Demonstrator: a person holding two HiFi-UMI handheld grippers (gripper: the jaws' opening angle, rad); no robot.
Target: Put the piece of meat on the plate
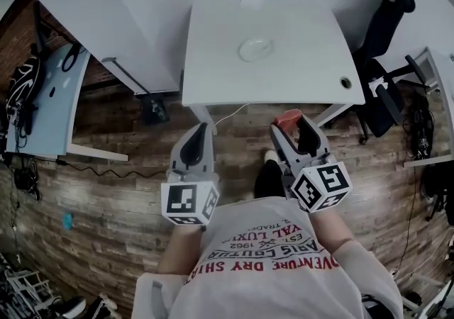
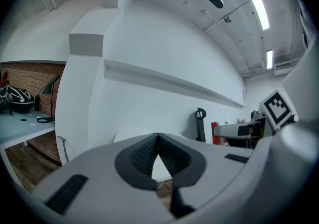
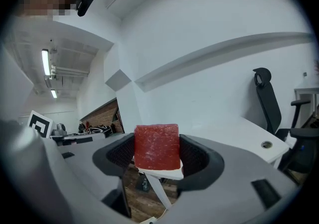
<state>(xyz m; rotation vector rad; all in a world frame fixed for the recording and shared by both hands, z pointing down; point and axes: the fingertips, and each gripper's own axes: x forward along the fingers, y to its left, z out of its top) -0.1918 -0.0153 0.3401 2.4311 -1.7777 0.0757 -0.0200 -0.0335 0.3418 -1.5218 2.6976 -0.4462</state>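
A pale round plate (image 1: 242, 49) lies near the middle of the white table (image 1: 213, 69) ahead of me. My right gripper (image 1: 291, 122) is shut on the piece of meat (image 1: 286, 118), a red block, held in the air short of the table's near edge. In the right gripper view the piece of meat (image 3: 156, 152) fills the space between the dark pads of the right gripper (image 3: 157, 154). My left gripper (image 1: 200, 130) hovers beside it over the floor. In the left gripper view the left gripper (image 2: 158, 141) has its tips together and holds nothing.
A black office chair (image 1: 383, 34) stands to the right of the table. A cable hole (image 1: 345, 83) marks the table's near right corner. A light desk (image 1: 50, 105) with dark gear (image 1: 21, 87) stands on the left. Wooden floor (image 1: 234, 133) lies under both grippers.
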